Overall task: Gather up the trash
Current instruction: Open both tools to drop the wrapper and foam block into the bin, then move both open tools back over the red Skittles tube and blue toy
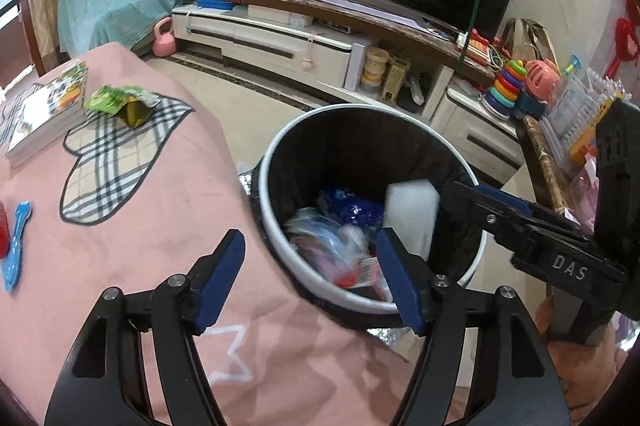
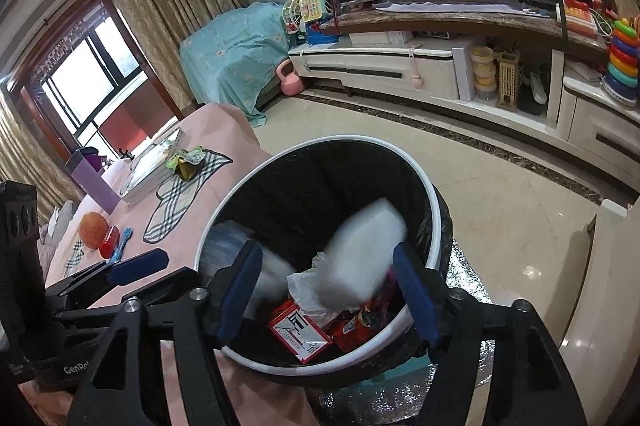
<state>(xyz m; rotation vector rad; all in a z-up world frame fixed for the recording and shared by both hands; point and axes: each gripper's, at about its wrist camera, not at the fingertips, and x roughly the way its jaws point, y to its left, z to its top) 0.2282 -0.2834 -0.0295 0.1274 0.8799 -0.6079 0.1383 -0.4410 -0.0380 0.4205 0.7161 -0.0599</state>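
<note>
Both pairs of jaws stand well apart with nothing pressed between their blue pads: the left gripper (image 1: 310, 276) hangs at the bottom of its view over the edge of the pink table cover, and the right gripper (image 2: 326, 290) sits low in its view over the bin's mouth. The pink-covered table (image 1: 132, 238) fills the left of the left wrist view. The round white-rimmed trash bin (image 2: 436, 210), lined with a black bag, stands at centre just beside the table. A white block (image 2: 366, 246), blurred, is in the bin's mouth between the right gripper's pads but not touching them. Wrappers and a red-and-white box (image 2: 300, 334) lie in the bin. A green wrapper (image 1: 114, 100) rests on the table at upper left.
</note>
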